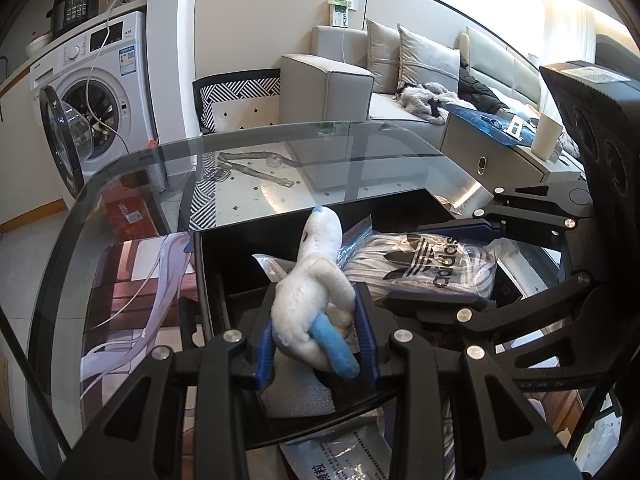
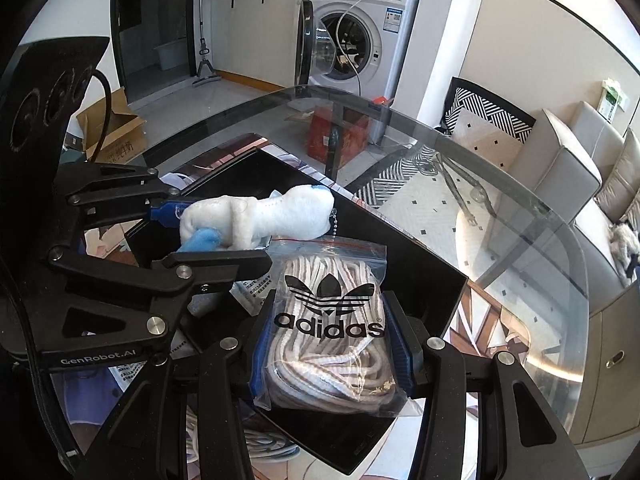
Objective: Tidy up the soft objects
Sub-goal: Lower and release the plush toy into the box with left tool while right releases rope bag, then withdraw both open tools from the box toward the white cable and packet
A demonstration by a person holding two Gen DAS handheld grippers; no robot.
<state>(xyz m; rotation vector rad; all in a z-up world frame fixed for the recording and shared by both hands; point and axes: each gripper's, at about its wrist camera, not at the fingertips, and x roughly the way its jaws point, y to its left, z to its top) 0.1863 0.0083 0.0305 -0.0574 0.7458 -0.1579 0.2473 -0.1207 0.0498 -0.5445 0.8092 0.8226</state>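
Observation:
A white plush toy (image 1: 312, 292) with blue limbs sits between the blue pads of my left gripper (image 1: 316, 312), which is shut on its body; its head points away over a black open box (image 1: 248, 232). My right gripper (image 2: 330, 320) is shut on a clear zip bag (image 2: 328, 368) with a black adidas logo, full of white cord, held over the same box (image 2: 432, 272). Each view shows the other hand: the bag (image 1: 424, 264) in the right gripper (image 1: 452, 264), and the plush toy (image 2: 256, 216) in the left gripper (image 2: 224, 236).
The box rests on a glass table (image 1: 260, 160) with a rounded edge. A printed plastic packet (image 1: 340, 456) lies near the box's front. Beyond stand a washing machine (image 2: 360, 28) with its door open, a grey sofa (image 1: 332, 84) and a low cabinet (image 1: 500, 160).

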